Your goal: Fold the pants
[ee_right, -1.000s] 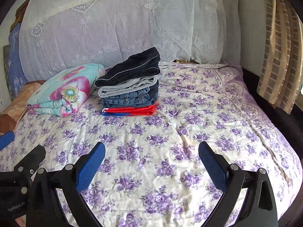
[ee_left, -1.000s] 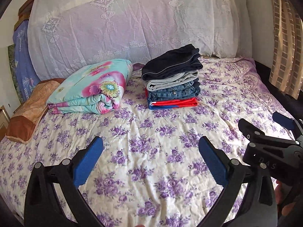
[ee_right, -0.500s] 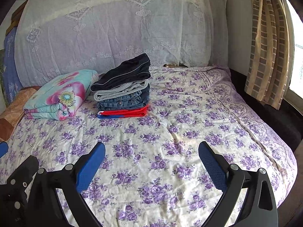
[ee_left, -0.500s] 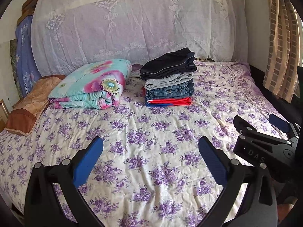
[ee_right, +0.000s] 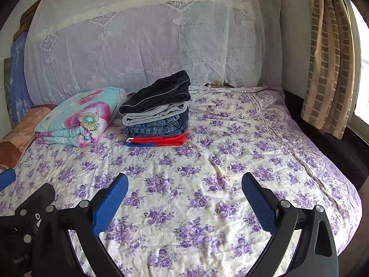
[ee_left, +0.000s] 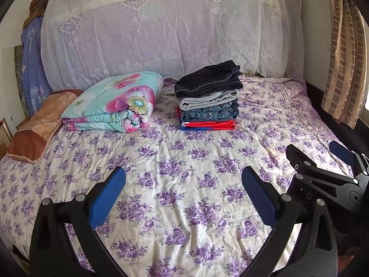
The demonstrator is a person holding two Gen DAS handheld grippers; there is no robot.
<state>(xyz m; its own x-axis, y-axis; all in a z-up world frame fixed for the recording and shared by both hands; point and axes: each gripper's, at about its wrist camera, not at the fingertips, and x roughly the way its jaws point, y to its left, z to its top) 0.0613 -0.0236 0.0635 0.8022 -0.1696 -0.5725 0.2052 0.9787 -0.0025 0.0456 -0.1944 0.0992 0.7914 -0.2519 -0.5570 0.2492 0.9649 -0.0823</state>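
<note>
A stack of folded pants (ee_left: 208, 98) sits at the far middle of the bed, dark navy pair on top, then grey, denim and red-blue; it also shows in the right wrist view (ee_right: 158, 110). My left gripper (ee_left: 183, 180) is open and empty, held over the near part of the bed, well short of the stack. My right gripper (ee_right: 184, 185) is open and empty too, beside the left one; it shows at the right edge of the left wrist view (ee_left: 320, 159). No loose pants are in view.
The bed has a purple-flowered sheet (ee_left: 184, 157). A folded floral quilt (ee_left: 115, 102) lies left of the stack and a brown pillow (ee_left: 37, 127) at the far left. A lace cover (ee_left: 161, 34) drapes the headboard. Curtains (ee_right: 327, 57) hang on the right.
Both grippers have pulled back and risen from the bed, so the stack looks smaller and more of the bed shows. Both stay open.
</note>
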